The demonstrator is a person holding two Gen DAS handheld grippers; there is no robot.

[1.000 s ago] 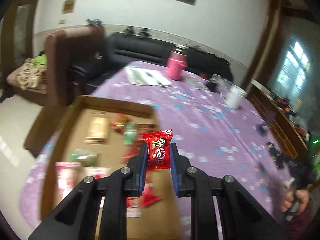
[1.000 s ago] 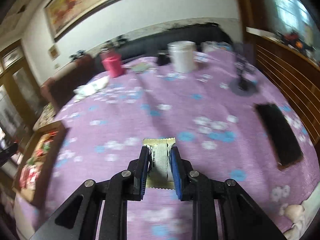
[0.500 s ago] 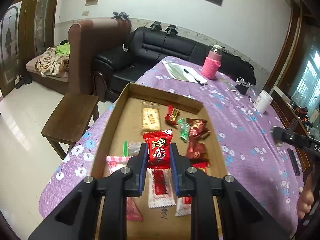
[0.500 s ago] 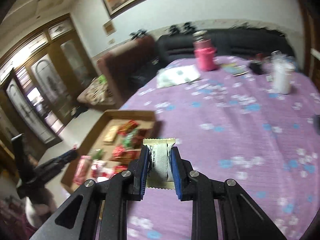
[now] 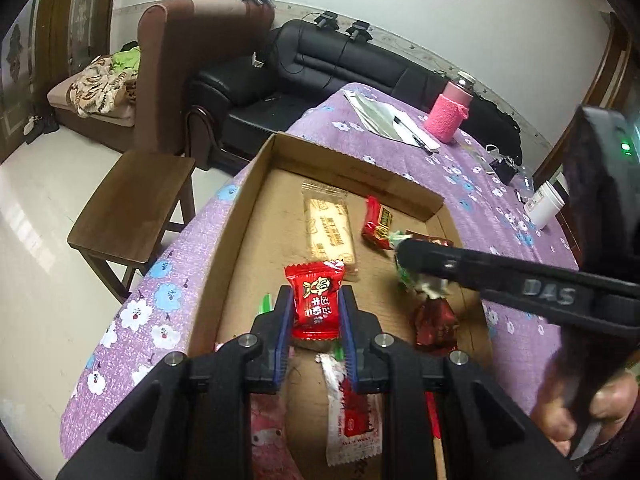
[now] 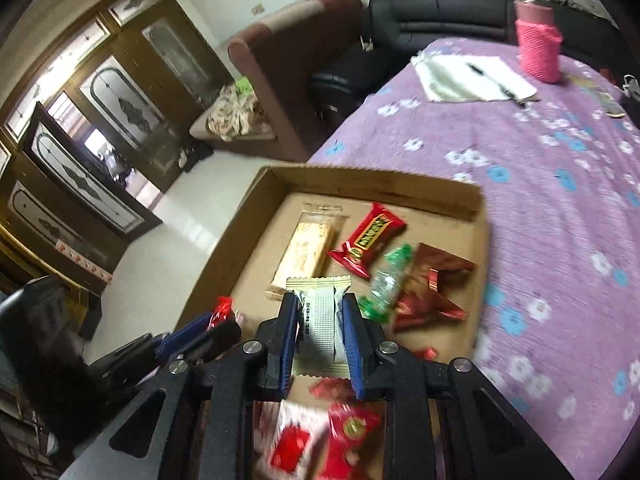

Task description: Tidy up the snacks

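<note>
My left gripper [image 5: 316,312] is shut on a red candy packet [image 5: 316,300] and holds it above the shallow cardboard box [image 5: 240,216]. My right gripper [image 6: 320,320] is shut on a white and beige wafer packet [image 6: 322,312], also above the box [image 6: 384,184]. The box holds several snacks: a beige biscuit bar [image 5: 328,232], a red bar [image 6: 370,240], green candy [image 6: 390,280] and dark red wrappers [image 6: 432,288]. The right gripper reaches in from the right in the left wrist view [image 5: 424,258]. The left gripper shows at lower left in the right wrist view [image 6: 216,324].
The box lies at the edge of a table with a purple flowered cloth [image 6: 560,184]. A pink bottle [image 6: 538,44], papers with a pen [image 6: 472,78] and a white cup [image 5: 546,206] stand farther back. A wooden stool [image 5: 132,208] and sofas are beside the table.
Both grippers have moved over the box with their packets still held. The right gripper swung left from the open table to above the box, close to the left one.
</note>
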